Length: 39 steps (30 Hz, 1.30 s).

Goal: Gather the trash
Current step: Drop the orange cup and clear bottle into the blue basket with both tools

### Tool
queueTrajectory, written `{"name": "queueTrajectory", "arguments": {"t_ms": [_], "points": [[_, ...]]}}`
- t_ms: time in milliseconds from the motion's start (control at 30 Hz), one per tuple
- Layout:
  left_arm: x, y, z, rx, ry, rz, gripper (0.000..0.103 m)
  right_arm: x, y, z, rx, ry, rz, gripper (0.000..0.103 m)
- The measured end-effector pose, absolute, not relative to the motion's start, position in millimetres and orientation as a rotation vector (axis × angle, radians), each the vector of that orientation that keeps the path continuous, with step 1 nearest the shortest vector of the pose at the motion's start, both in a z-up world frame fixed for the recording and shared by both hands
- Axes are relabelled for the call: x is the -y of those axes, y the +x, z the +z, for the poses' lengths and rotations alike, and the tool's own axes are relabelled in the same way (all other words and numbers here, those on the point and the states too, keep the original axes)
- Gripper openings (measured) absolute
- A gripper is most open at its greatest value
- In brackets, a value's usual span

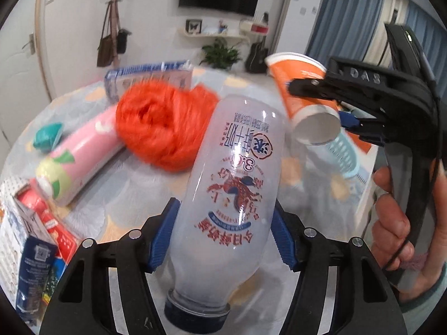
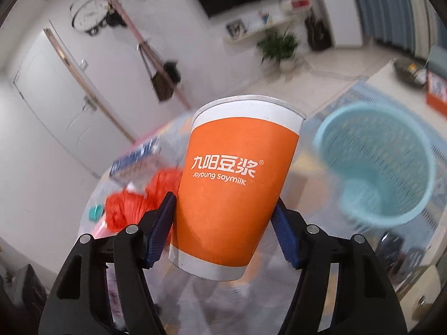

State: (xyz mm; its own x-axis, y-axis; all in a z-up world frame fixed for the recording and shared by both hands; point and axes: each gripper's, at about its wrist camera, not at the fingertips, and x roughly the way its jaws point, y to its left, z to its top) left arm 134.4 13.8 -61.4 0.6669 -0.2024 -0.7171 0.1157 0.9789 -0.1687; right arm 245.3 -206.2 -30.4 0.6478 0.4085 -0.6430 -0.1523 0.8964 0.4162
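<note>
Bottle, left wrist view: your left gripper point(image 1: 223, 240) pinches the frosted milk bottle point(image 1: 226, 195) between both blue pads, cap toward the camera, above the table point(image 1: 134, 184).
Cup, left wrist view: orange paper cup point(image 1: 301, 95) sits clamped in your right gripper point(image 1: 332, 106) past the table's right edge; your hand point(image 1: 396, 223) wraps its handle.
Cup, right wrist view: your right gripper point(image 2: 223, 234) squeezes the cup point(image 2: 234, 178), tilted slightly right.
Basket, right wrist view: blue basket point(image 2: 377, 164) lies just right of the cup.

One milk bottle point(image 1: 223, 195), one orange paper cup point(image 2: 234, 184), one blue basket point(image 2: 377, 164), perhaps three cartons point(image 1: 30, 237).
</note>
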Motion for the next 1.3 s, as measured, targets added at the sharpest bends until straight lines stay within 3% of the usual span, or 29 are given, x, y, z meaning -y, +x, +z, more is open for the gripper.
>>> {"name": "queueTrajectory", "arguments": {"t_ms": [167,400,800,1300], "points": [[5.9,133.8,-33.6,-0.746,-0.118,-0.232,0.060,258.3,252.4,-12.9,-0.714,0.298,0.170,0.063],[42.7,150.8,-17.0,-0.704,-0.099,-0.303,0.059,324.6,287.4,-43.7,-0.721,0.287,-0.031,0.063],[89.1,183.3,-8.3,-0.707,-0.089,-0.367,0.059,373.9,316.5,-90.8,-0.822,0.354,-0.097,0.066],[172.6,269.8,-13.8,-0.749,-0.067,-0.459,0.059,428.1,294.1,-95.6,-0.811,0.480,-0.117,0.066]]}}
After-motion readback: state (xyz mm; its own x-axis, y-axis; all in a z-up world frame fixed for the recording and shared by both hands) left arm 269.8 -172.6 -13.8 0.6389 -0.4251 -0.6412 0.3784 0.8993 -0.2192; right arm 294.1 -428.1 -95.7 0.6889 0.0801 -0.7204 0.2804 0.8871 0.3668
